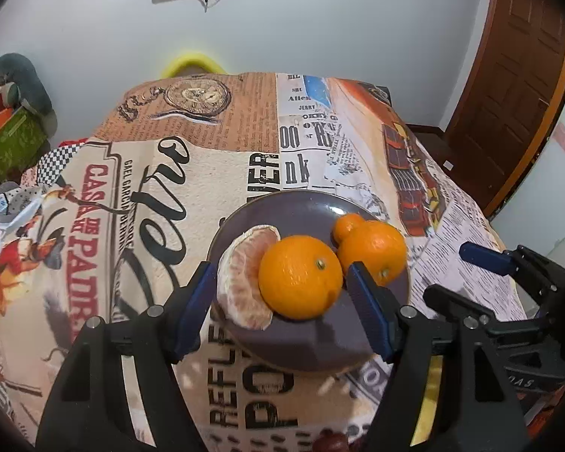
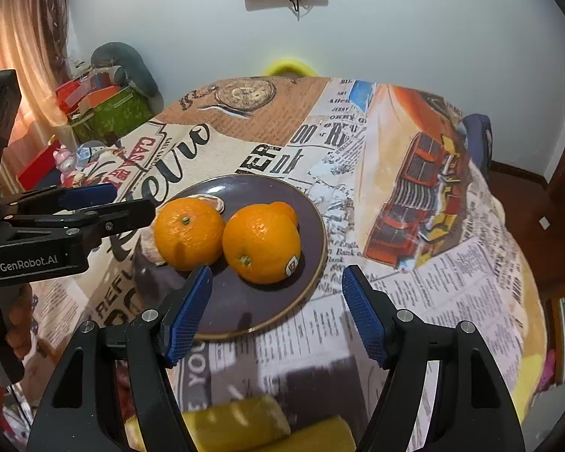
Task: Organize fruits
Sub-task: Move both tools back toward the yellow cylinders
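In the left wrist view the left gripper (image 1: 278, 301) gapes wide and empty around a round orange mandarin (image 1: 300, 277) on the dark purple ceramic plate (image 1: 305, 207), peeled segments (image 1: 245, 282) at nine o'clock, risking a nudge; in the right wrist view the right gripper (image 2: 277, 309) hangs equally wide and empty, the stickered orange (image 2: 261, 243) at eleven o'clock.

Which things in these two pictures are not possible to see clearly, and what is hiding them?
- Small orange: right wrist view, mostly behind the stickered orange.
- Peeled fruit: right wrist view, mostly behind the left orange.
- Yellow items: right wrist view, blurred, cut by the bottom edge; kind unclear.
- Plate near rim: left wrist view, partly behind the left gripper.
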A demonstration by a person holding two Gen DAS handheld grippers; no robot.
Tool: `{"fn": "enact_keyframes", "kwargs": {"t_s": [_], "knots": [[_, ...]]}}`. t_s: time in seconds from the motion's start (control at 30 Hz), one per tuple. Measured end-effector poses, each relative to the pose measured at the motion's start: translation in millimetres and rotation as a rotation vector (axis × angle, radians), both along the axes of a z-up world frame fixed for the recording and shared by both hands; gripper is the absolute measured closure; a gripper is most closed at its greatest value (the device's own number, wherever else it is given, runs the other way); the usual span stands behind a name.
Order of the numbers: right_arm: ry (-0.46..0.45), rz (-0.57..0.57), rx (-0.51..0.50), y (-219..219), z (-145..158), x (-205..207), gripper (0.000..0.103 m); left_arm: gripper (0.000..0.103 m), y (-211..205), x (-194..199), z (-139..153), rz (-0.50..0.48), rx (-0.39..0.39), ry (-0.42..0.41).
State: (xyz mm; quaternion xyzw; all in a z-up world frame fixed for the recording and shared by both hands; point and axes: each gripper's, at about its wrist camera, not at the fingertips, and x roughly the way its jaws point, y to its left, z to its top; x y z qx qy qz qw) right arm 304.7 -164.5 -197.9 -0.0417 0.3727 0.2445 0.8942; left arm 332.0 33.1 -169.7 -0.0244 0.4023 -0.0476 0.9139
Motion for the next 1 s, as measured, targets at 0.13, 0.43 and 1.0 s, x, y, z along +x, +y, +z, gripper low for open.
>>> {"fn": "enact_keyframes", "kwargs": {"t_s": [0.13,0.43,1.0], "knots": [[-0.01,-0.005,-0.003,-5.8,6.5,-15.8,0.035,0.032,-3.3,-22.0,9.9,-0.011,0.006,-0.019],[-0.035,-0.026,-0.035,-21.1,16.3,-56.4,0.03,0.032,-16.1,-69.1,23.8,-0.039,0.015,-0.043],[0.083,-0.039,-0.044,-38.9,-20.1,-105.3,0.024,0.032,-39.4,-125.0,5.9,-0.091,0.018,-0.006]]}}
